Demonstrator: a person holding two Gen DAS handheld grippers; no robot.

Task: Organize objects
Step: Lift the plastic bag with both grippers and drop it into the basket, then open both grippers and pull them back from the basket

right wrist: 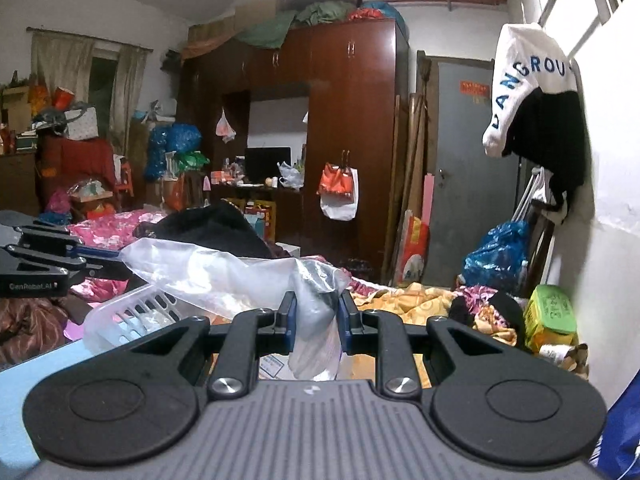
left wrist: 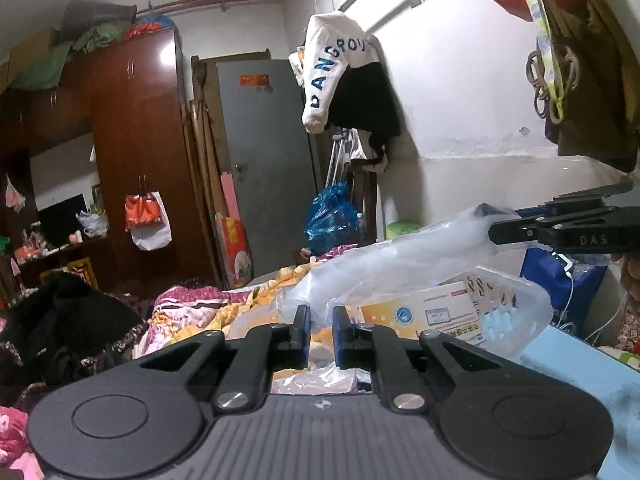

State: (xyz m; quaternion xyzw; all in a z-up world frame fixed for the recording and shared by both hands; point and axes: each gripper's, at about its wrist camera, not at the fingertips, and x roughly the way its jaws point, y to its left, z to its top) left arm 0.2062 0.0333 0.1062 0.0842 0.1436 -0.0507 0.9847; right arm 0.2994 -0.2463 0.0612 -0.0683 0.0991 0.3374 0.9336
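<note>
A clear plastic bag [left wrist: 400, 256] is stretched between both grippers above a clear plastic basket [left wrist: 532, 300]. My left gripper [left wrist: 321, 320] is shut on one end of the bag. My right gripper [right wrist: 315, 312] is shut on the other end, with bunched plastic [right wrist: 316, 320] between its pads. The right gripper also shows at the right of the left wrist view [left wrist: 560, 232], and the left gripper at the left of the right wrist view [right wrist: 60, 260]. The basket [right wrist: 128, 316] holds a printed box [left wrist: 436, 312] and a light blue item.
The basket stands on a light blue surface [left wrist: 592, 380]. Behind it is a bed with floral bedding [right wrist: 420, 300] and black clothing [right wrist: 216, 228]. A green box [right wrist: 552, 316] lies at the right by the white wall. A brown wardrobe [right wrist: 340, 120] and grey door [right wrist: 472, 160] stand beyond.
</note>
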